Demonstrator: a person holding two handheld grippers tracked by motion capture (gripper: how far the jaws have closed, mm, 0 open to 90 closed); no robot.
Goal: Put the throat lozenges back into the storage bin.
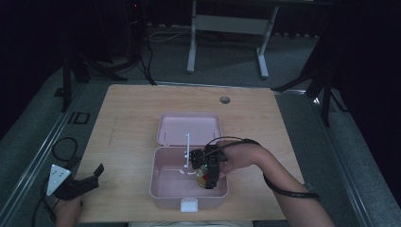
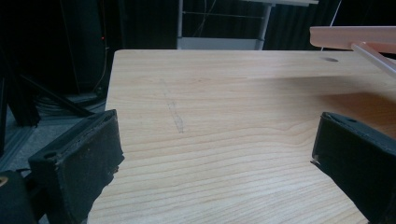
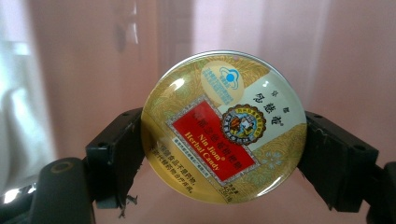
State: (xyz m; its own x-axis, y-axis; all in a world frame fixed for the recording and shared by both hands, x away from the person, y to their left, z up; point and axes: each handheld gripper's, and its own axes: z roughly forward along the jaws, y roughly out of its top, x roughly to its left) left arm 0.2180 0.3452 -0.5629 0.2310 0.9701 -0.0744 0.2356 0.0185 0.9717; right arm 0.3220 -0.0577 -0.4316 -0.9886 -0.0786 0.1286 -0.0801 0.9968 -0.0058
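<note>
A pink plastic box stands open in the middle of the table, its lid tipped back. My right gripper reaches down into the box's right side, shut on a round gold candy tin. In the right gripper view the candy tin, with a red label, is squeezed between both jaws above the pink box floor. My left gripper rests at the table's front left corner, open. In the left gripper view its jaws stand wide apart over bare wood.
The wooden table has a small round hole near its far edge. A white latch sits on the box's front wall. Beyond the table stand a white desk frame and dark stands. The box lid edge shows at the upper right of the left gripper view.
</note>
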